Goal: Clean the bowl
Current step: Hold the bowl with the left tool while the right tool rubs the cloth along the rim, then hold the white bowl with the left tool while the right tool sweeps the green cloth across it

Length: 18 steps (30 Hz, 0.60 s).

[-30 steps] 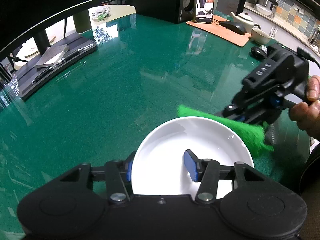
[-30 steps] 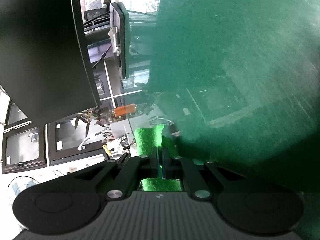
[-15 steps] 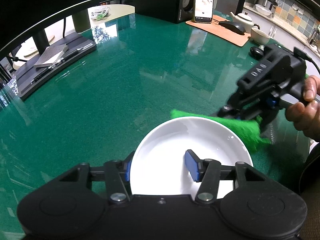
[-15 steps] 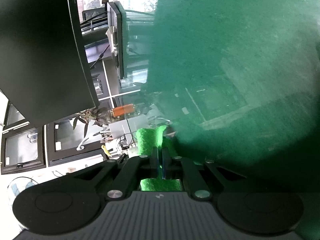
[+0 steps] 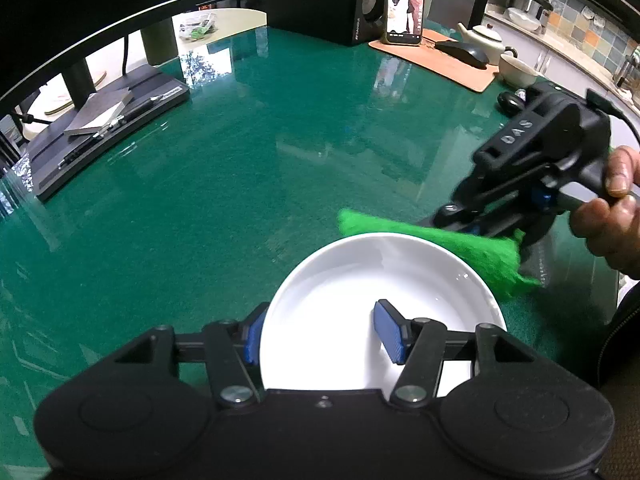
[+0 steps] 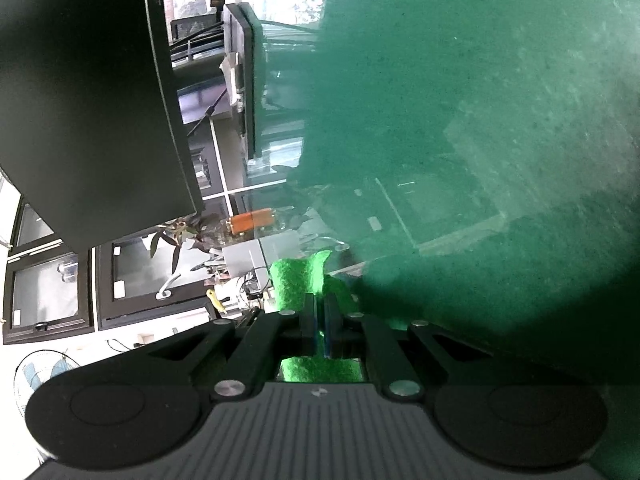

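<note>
One white bowl (image 5: 360,304) sits on the green table (image 5: 224,184) right below the left gripper (image 5: 320,332), whose two blue pads (image 5: 390,336) straddle the near left rim, one outside and one inside, the jaws opening and the inner pad clear of the wall. One green cloth (image 5: 452,242) is pinched flat between the nearly closed jaws of the right gripper (image 6: 320,320), held in one hand (image 5: 612,216), and lies over the bowl's far right rim. Farther back stand one phone (image 5: 405,4), one teapot (image 5: 482,38) and one cup (image 5: 516,69).
</note>
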Available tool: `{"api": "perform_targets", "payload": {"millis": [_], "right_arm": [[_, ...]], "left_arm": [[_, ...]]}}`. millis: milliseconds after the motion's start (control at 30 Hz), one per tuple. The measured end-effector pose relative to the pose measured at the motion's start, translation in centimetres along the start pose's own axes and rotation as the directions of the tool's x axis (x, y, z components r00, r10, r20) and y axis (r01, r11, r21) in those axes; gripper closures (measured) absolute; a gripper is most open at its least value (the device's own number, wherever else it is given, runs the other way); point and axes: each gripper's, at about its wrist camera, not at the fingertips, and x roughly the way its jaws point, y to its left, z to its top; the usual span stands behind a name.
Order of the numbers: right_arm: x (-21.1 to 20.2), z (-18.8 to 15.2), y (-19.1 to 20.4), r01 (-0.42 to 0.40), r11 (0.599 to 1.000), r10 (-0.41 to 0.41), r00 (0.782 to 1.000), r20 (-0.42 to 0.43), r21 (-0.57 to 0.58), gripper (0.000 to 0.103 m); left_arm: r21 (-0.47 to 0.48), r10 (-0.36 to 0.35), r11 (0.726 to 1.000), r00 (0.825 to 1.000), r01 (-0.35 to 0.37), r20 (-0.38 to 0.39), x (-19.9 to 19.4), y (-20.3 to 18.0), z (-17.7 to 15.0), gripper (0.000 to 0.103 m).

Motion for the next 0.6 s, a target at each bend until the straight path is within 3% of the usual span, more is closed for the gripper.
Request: {"api": "perform_targets", "payload": {"millis": [167, 467, 600], "right_arm": [[1.8, 0.7, 1.1, -0.013, 0.999, 0.013, 1.000, -0.010, -0.040, 0.097], [-0.5, -0.1, -0.3, -0.012, 1.000, 0.012, 1.000, -0.006, -0.011, 0.097], [1.3, 0.4, 0.6, -0.018, 0.999, 0.018, 1.000, -0.010, -0.038, 0.097]], "left_arm": [[-0.001, 0.000, 1.000, 1.000, 0.000, -0.002, 0.0, -0.1, 0.0, 0.048], [-0.007, -0.017, 1.000, 1.000, 0.017, 0.004, 0.1, -0.1, -0.1, 0.045], [0.003, -0.012, 1.000, 1.000, 0.012, -0.002, 0.1, -0.2, 0.0, 0.045]]}}
